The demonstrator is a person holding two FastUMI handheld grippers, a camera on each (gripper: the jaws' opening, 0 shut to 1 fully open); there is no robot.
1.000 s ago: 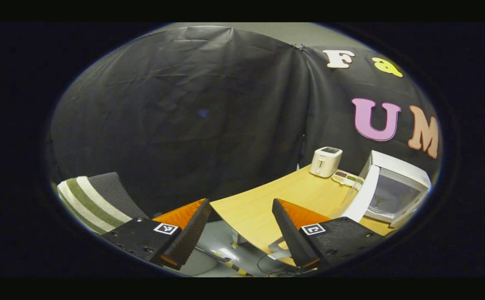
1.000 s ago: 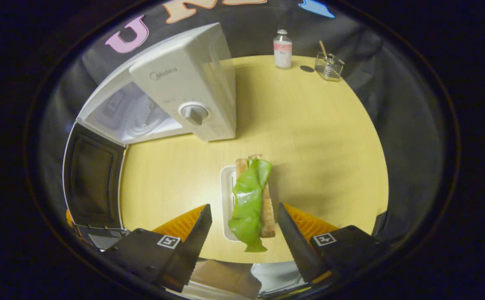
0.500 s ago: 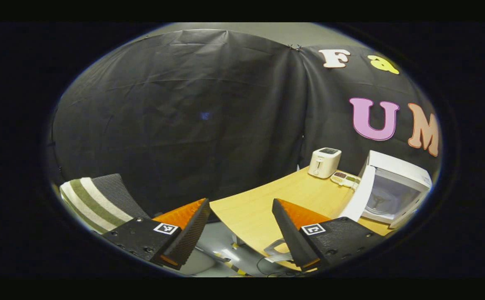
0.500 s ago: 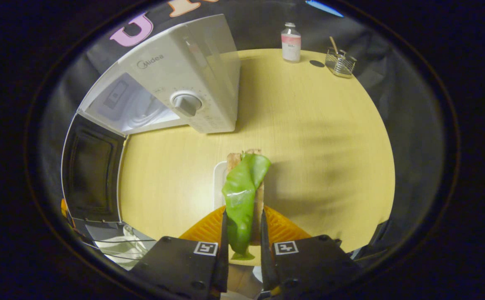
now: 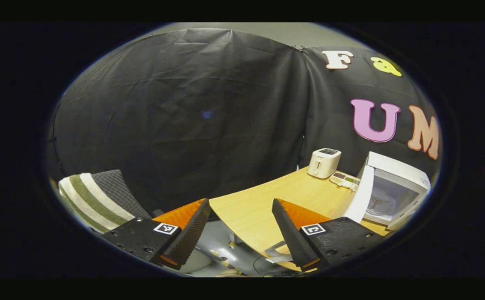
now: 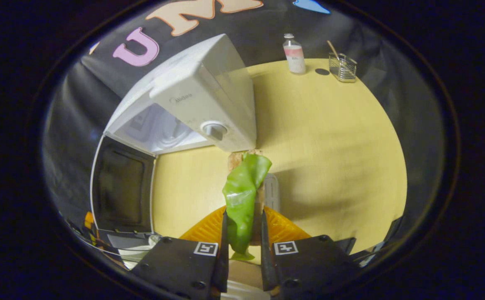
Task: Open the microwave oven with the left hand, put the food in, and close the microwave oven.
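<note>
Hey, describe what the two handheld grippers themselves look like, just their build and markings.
Both match. The left gripper has two wedge-shaped fingers with ridged, sawtooth inner faces, each mounted on a black block with small screw holes and a square black-and-white tag. The right gripper has the same black blocks, each with its own square tag, and ribbed wedge fingers.

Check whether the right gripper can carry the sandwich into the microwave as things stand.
Probably yes: the right gripper is shut on the sandwich, the microwave door stands wide open, and nothing lies on the table before the microwave's cavity.
</note>
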